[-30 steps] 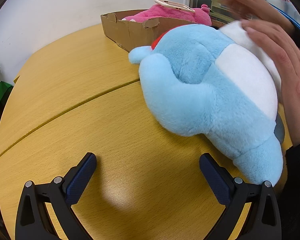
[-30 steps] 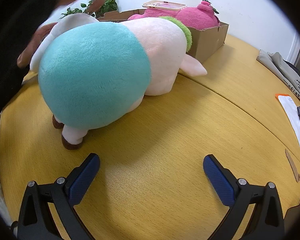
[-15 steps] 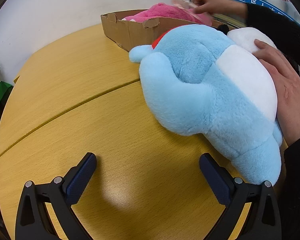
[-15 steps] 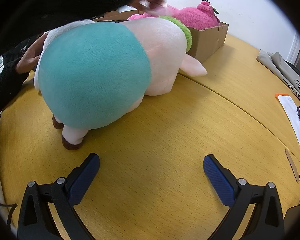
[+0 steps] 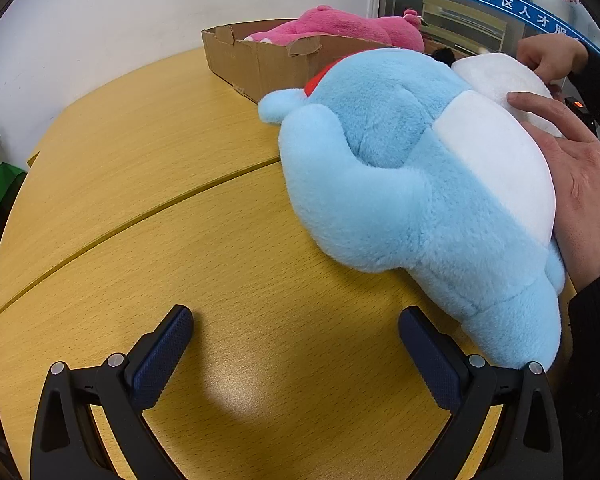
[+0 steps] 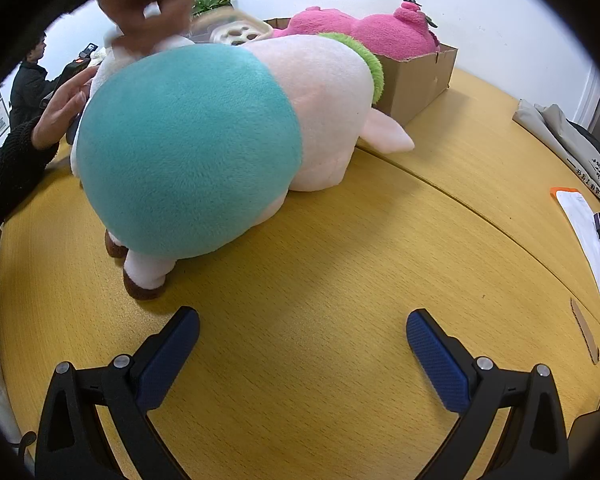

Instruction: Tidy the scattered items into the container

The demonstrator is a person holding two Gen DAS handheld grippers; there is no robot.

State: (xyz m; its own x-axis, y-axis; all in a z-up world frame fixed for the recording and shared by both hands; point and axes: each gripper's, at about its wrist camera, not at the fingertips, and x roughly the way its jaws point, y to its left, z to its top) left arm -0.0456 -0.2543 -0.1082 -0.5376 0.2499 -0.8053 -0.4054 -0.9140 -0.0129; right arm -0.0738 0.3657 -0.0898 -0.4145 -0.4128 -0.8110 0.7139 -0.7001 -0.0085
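Note:
A big light-blue and white plush toy (image 5: 400,184) lies on the wooden table, ahead and right of my left gripper (image 5: 296,324), which is open and empty. A teal and pale-pink plush (image 6: 220,140) with brown feet lies ahead and left of my right gripper (image 6: 304,324), also open and empty. A cardboard box (image 5: 260,64) at the back holds a pink plush (image 5: 340,32); both also show in the right wrist view, the box (image 6: 416,76) and the pink plush (image 6: 364,32).
A person's hand (image 5: 580,184) rests on the blue plush and another hand (image 6: 152,4) holds a phone above the teal plush. Papers (image 6: 588,236) and a folded cloth (image 6: 560,140) lie at the table's right edge. A green plant (image 6: 214,0) stands behind.
The person's hand lifted the phone off the pink plush in the box and carried it away toward the plush in front. Both grippers stayed still.

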